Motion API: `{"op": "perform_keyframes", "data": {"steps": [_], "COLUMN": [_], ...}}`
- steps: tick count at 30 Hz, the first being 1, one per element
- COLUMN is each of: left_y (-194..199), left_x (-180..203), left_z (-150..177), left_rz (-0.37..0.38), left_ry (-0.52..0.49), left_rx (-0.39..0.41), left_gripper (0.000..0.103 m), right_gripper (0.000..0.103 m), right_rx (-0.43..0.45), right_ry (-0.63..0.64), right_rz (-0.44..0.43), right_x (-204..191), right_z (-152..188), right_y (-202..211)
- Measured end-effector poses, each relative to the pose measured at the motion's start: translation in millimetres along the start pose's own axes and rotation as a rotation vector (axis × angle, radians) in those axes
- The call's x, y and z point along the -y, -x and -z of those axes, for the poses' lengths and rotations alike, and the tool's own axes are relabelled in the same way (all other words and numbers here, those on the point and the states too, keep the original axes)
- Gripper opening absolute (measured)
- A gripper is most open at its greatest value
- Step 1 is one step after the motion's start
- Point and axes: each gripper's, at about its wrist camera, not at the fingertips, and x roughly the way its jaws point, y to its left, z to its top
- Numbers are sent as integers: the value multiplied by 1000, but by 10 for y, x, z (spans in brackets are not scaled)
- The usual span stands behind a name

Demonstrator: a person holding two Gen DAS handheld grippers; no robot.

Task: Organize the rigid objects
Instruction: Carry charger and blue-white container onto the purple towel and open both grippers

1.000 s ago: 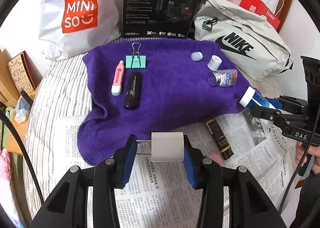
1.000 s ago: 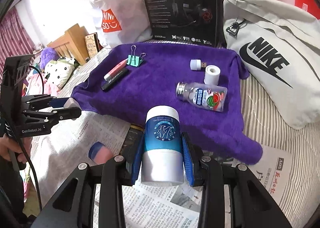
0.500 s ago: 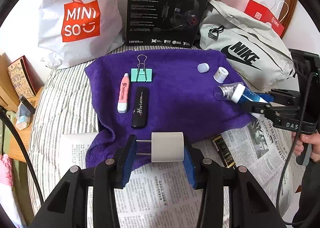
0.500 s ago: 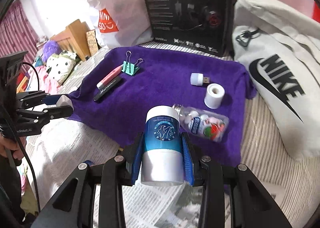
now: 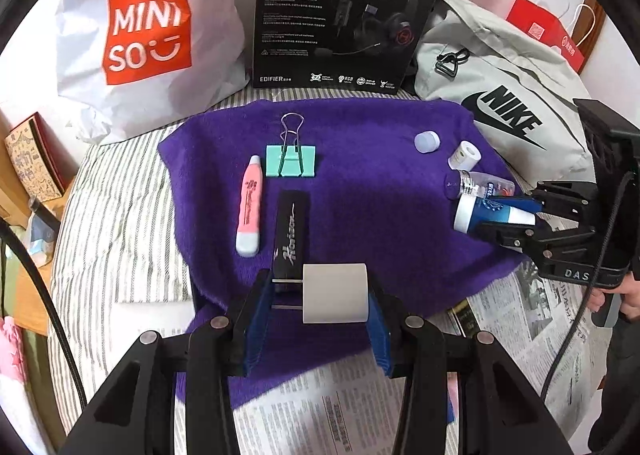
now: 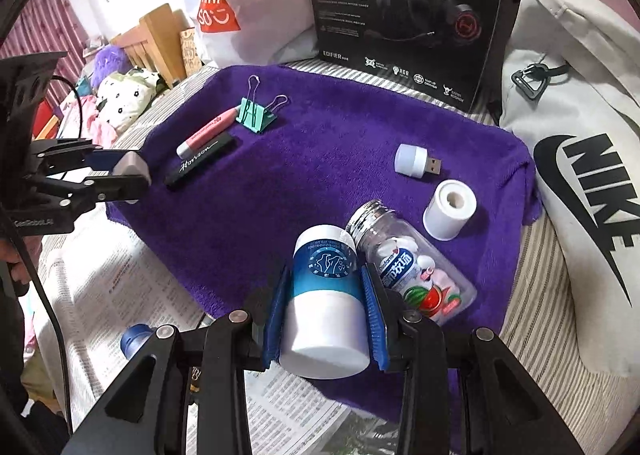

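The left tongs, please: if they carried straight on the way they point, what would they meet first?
Probably the black Horizon stick, lying just ahead of the white plug adapter that the left tongs hold; beyond it lies the teal binder clip. Height above the towel is unclear.

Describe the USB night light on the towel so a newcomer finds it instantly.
Start at the purple towel in front of the black headset box. On its right side, nearest the Nike bag, the USB night light lies beyond the white cylinder and clear candy bottle. It alone is a pale stubby cube with a metal USB plug sticking out.
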Motion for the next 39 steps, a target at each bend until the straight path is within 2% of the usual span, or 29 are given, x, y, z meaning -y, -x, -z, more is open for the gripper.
{"op": "perform_keyframes", "data": {"steps": [14,21,26,33,39], "left_y": [-456,-593,-692,-837,-829], "left_x": [15,113,223,345,358], "left_z": [-354,-524,-587,-601,-618], "left_rz": [-7,-11,-13,-64,-62], "left_ry": [-25,-55,-89,-150,-157], "left_rx": [-41,-36,-36,-47,-44], "left_gripper": [41,41,41,41,42], "right_gripper": [36,36,36,36,37], "right_rx": [-38,-23,-24,-17,-15], "right_ry": [30,12,8,-1,12], "right_rz": [-17,-39,-52,-56,-48], "right_x": [67,107,105,120,111], "right_z": [-21,-10,22,26,48], "right_y": [-175,-163,-186,-176,-158]}}
